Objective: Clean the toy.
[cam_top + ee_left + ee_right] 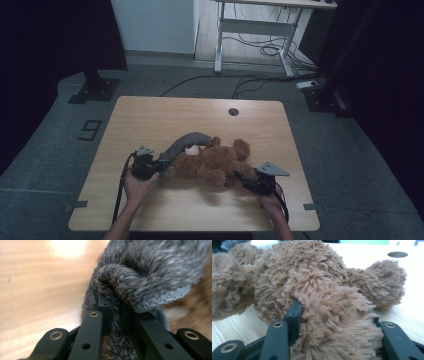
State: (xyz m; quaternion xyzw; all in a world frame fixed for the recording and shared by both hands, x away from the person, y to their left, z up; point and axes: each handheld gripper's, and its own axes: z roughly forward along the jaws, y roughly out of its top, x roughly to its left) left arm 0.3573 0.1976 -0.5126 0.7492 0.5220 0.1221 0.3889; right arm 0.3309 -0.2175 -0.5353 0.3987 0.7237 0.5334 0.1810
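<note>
A brown teddy bear (215, 162) lies on its side in the middle of the wooden table (150, 115). A grey knitted scarf (187, 141) curves over its head end. My left gripper (162, 168) is at the scarf's near end, left of the bear. In the left gripper view it (116, 312) is shut on a fold of the grey scarf (150, 270). My right gripper (241, 177) is at the bear's right side. The right gripper view shows its jaws (335, 320) closed on a plush leg of the bear (312, 272).
A round cable hole (233, 111) sits near the table's far edge and is seen again as a cable hole (397, 254) past the bear. A white desk frame (260, 30) and floor cables stand beyond the table. Dark stands flank both sides.
</note>
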